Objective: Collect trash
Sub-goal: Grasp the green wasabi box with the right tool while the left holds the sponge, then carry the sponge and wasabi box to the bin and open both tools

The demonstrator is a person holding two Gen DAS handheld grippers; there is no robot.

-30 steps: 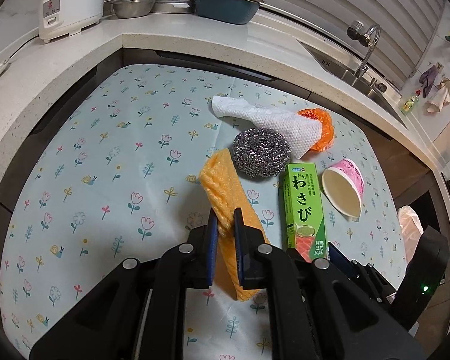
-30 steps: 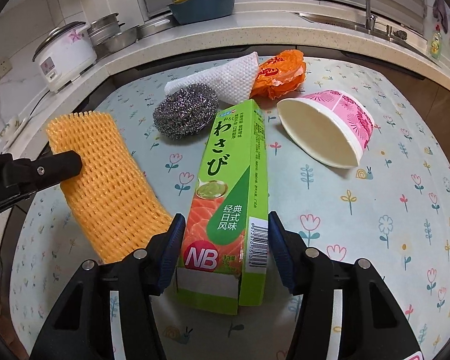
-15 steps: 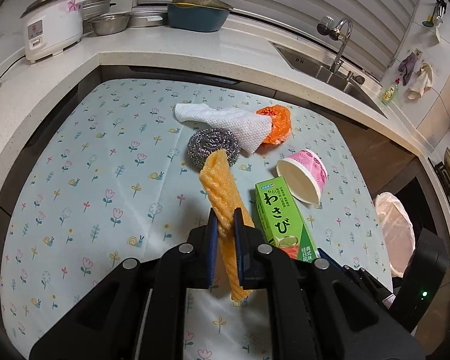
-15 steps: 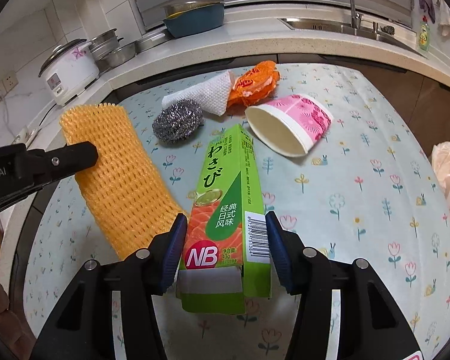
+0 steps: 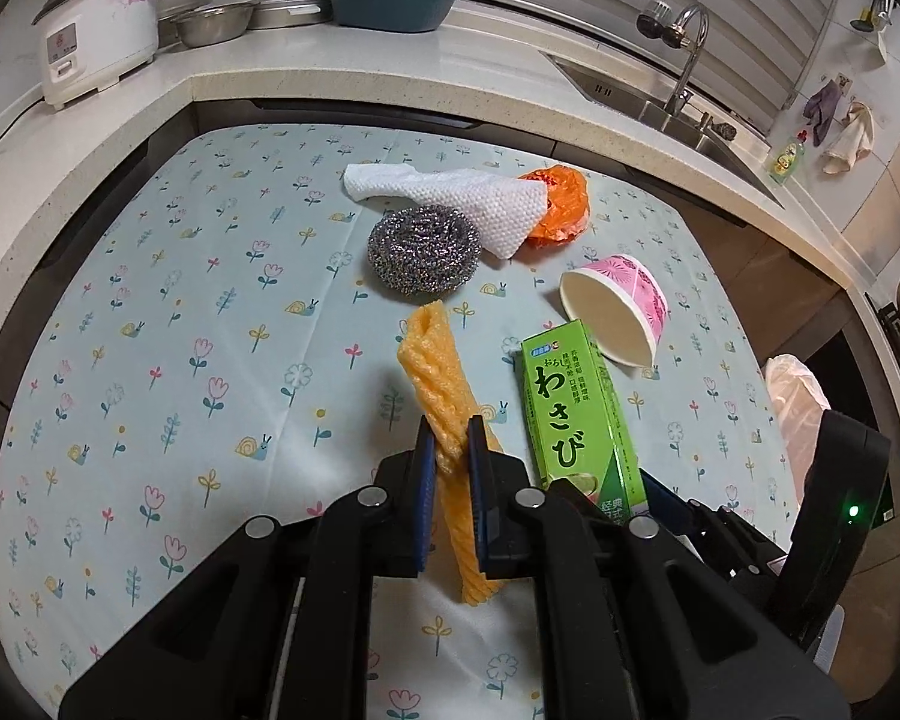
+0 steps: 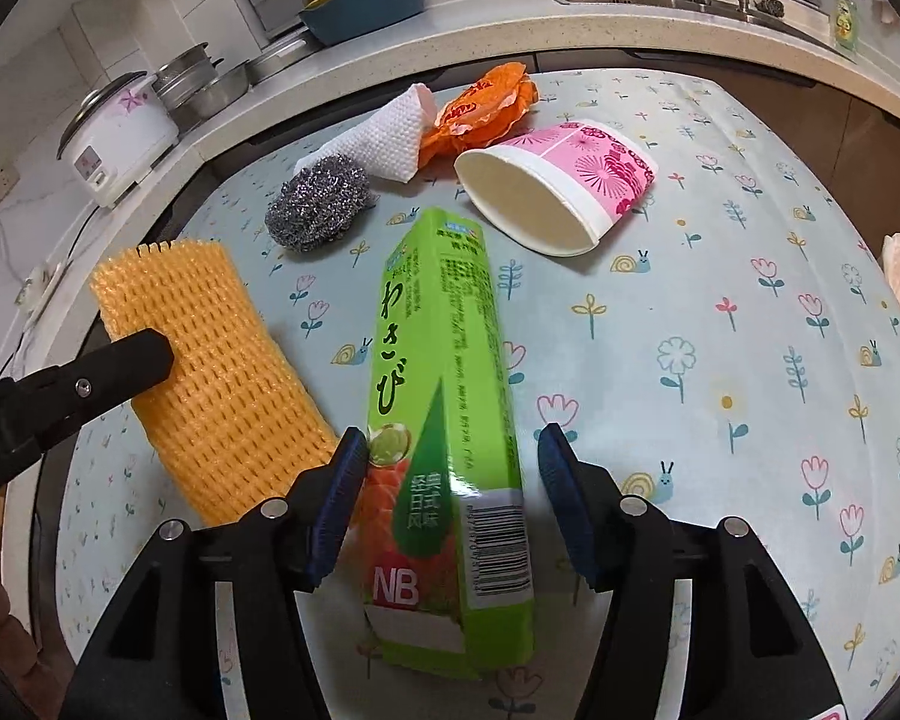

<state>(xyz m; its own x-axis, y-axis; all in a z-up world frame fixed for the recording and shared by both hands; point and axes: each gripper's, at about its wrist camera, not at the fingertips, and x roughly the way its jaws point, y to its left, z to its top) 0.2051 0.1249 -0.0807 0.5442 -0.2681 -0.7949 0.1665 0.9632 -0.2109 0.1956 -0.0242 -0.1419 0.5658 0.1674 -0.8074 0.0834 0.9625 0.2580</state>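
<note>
My left gripper (image 5: pixel 448 450) is shut on a yellow foam net sleeve (image 5: pixel 444 402), held above the floral tablecloth; it also shows in the right wrist view (image 6: pixel 210 372). My right gripper (image 6: pixel 453 456) has its jaws around a green wasabi box (image 6: pixel 444 396), tilted up off the cloth; the left pad touches it and a gap shows at the right pad. The box also shows in the left wrist view (image 5: pixel 576 414). On the cloth lie a pink paper cup (image 6: pixel 564 186), a steel scourer (image 6: pixel 321 201), a white paper towel (image 6: pixel 384 141) and an orange wrapper (image 6: pixel 486 105).
A pale plastic bag (image 5: pixel 795 402) hangs off the table's right edge. The counter behind holds a rice cooker (image 5: pixel 93 39), metal bowls (image 5: pixel 213 21) and a blue basin (image 5: pixel 390 3). A sink with a tap (image 5: pixel 684 54) is at the back right.
Both grippers have lifted and pulled back with their items. The foam sleeve is off the cloth, and the wasabi box has tilted up between the right jaws.
</note>
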